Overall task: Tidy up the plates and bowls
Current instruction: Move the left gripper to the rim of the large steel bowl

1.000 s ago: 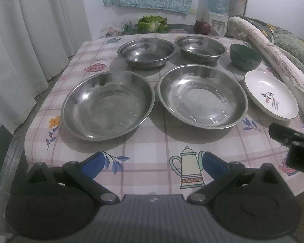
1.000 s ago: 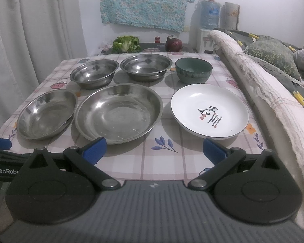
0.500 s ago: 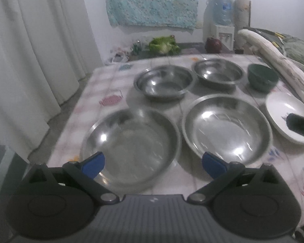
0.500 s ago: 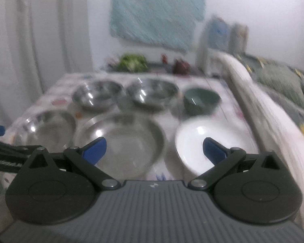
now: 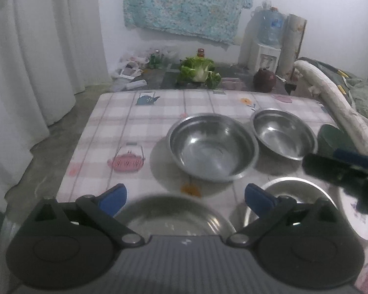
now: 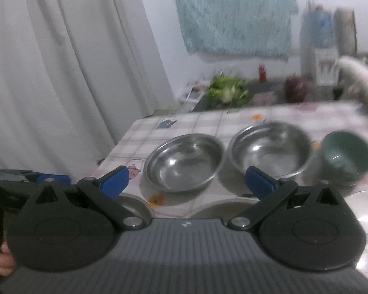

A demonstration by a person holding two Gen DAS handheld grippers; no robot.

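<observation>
- The left gripper (image 5: 185, 193) is hovering with its 2 blue-tipped fingers (image 5: 112, 199) spread wide apart, released and carrying nothing, touching nothing.
- Below and between those fingers, a large steel plate (image 5: 174, 214) is lying on the checked tablecloth (image 5: 135, 127), its near part hidden behind the gripper body.
- A second large steel plate (image 5: 299, 196) is sitting just right of it, partly covered by the left gripper's right finger.
- Beyond them, 2 steel bowls are standing side by side on the cloth: the left steel bowl (image 5: 212, 145) near the middle and the right steel bowl (image 5: 283, 133) just beside it, with a narrow gap between their rims.
- A dark green bowl (image 5: 331, 136) is showing at the right edge, partly hidden by the right gripper's dark finger crossing the left wrist view.
- A sliver of a white plate (image 5: 353, 216) is peeking out at the lower right under that finger.
- The right gripper (image 6: 186, 183) is also hanging unclenched, its fingers wide apart and empty, above the near edge of the 2 large plates; this view is blurred.
- In the right wrist view the 2 steel bowls and the green bowl are forming 1 row across the far side of the table.
- A person's fingertips (image 6: 1, 263) are showing at the lower left of the right wrist view, under the left gripper's handle.
- A leafy green vegetable (image 5: 198, 69) is lying on the dark surface beyond the table.
</observation>
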